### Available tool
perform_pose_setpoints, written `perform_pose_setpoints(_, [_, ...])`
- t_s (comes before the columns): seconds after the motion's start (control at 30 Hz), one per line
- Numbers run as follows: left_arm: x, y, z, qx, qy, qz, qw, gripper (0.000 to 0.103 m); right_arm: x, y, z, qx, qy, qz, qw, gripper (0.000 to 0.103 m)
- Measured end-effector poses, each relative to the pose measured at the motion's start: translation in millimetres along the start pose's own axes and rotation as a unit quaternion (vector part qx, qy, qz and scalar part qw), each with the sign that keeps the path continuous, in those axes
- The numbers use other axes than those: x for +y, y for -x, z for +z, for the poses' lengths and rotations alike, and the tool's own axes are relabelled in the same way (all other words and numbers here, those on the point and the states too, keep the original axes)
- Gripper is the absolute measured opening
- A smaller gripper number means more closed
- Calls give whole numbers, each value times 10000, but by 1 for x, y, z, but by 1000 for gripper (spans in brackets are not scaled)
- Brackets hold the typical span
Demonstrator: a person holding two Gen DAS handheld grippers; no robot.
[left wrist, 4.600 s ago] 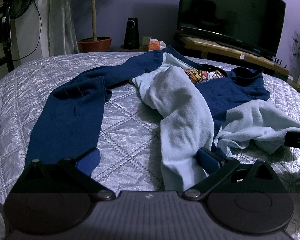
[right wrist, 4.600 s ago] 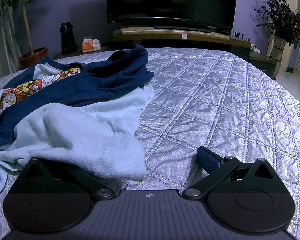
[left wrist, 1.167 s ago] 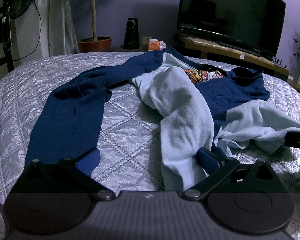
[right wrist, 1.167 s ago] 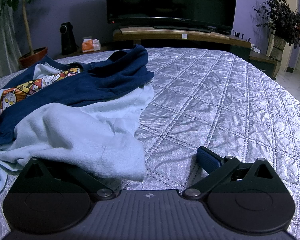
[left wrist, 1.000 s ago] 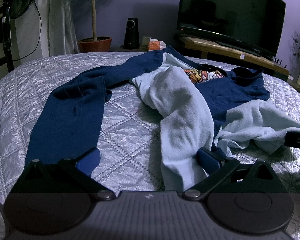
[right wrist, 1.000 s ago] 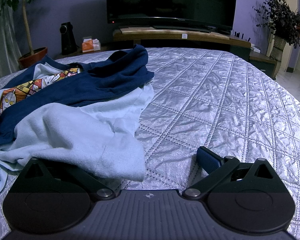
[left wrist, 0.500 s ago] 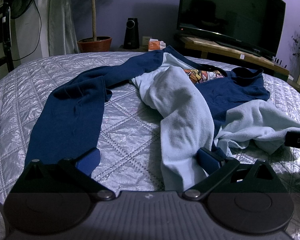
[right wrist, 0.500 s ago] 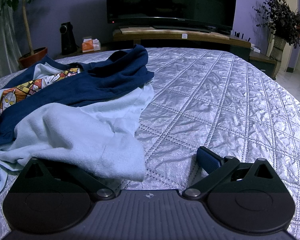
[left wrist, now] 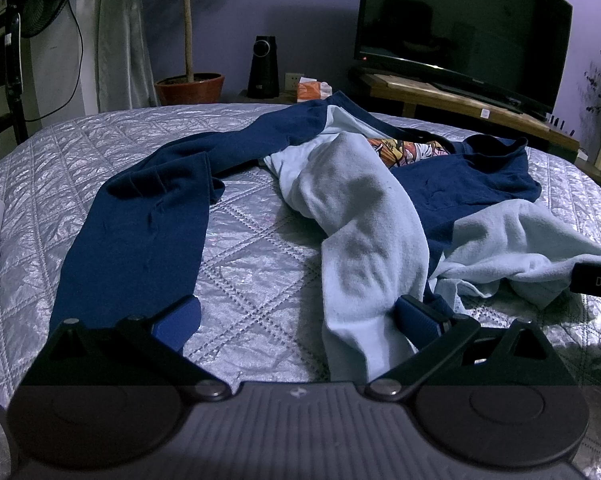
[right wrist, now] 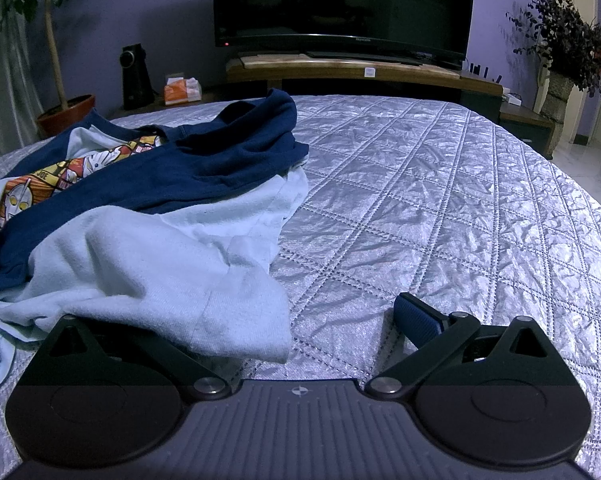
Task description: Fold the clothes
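Both of your tools are open and holding nothing: the left tool faces the crumpled sweatshirt on the bed, its pale sleeve running back toward you, while the right tool is nearer the hem.

Dark TV on wooden stand; potted tree, speaker, probably tissue box.
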State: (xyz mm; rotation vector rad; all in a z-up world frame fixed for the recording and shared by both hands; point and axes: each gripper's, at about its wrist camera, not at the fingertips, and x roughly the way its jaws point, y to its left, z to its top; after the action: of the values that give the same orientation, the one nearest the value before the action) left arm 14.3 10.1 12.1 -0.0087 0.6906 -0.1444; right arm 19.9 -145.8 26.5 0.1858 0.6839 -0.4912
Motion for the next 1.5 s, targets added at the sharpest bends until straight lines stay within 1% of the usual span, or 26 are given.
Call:
perform_pose_setpoints(0.53, [0,-2,1,7,5,-1,10000,103,0,1,0,-1,1,1,10000,103])
perform_pose_setpoints(0.57, [0,-1,1,55,2,-17,10000,103,0,1,0,-1,1,1,10000,103])
perform_pose_setpoints(0.67, [1,0,9,436,-28,-127,9990,102,0,1,0,-1,2,0,10000,103])
perform_pose_setpoints(0.73, [1,1,21,701,109,-173,9973,95,0,2,0,-1,2,1,10000,103])
perform_pose_setpoints(0.77, [2,3,27,804,257,-213,9962,86,0,3,0,-1,2,0,10000,103])
perform_pose_setpoints(0.8, [3,5,35,893,330,-275,9951,85,0,3,0,-1,2,1,10000,103])
perform_pose_setpoints(0.87, [3,13,54,931,243,-230,9951,90,0,0,0,-2,3,1,10000,103])
perform_pose_setpoints(0.93, [9,25,72,621,170,-1,9979,103,0,0,0,-2,3,1,10000,103])
perform_pose_setpoints(1.0, [19,37,88,294,180,153,9993,102,0,-1,0,-2,3,0,10000,103])
perform_pose_setpoints(1.07, [26,43,103,167,71,311,9994,102,0,-2,0,-3,3,0,10000,103])
perform_pose_setpoints(1.13, [32,51,113,-203,40,473,9987,102,0,-3,0,-3,3,1,10000,103])
perform_pose_setpoints(1.2, [40,60,116,-541,319,719,9954,101,0,-5,0,-4,4,0,10000,103])
perform_pose_setpoints(1.27, [48,69,118,-867,637,975,9894,101,-1,-7,0,-4,5,0,10000,103])
perform_pose_setpoints(1.3, [51,68,124,-735,671,973,9903,100,-1,-8,0,-4,7,-2,10000,103])
perform_pose_setpoints(1.33, [51,66,130,-510,541,872,9934,95,-1,-9,0,-4,7,-2,10000,103])
perform_pose_setpoints(1.37, [50,65,133,-450,409,831,9947,95,-1,-11,0,-4,6,0,10000,103])
perform_pose_setpoints(1.43, [45,64,137,-434,167,797,9957,100,-1,-12,0,-5,6,-1,10000,103])
perform_pose_setpoints(1.5, [45,64,139,-435,167,741,9962,100,-1,-12,0,-5,6,-1,10000,103])
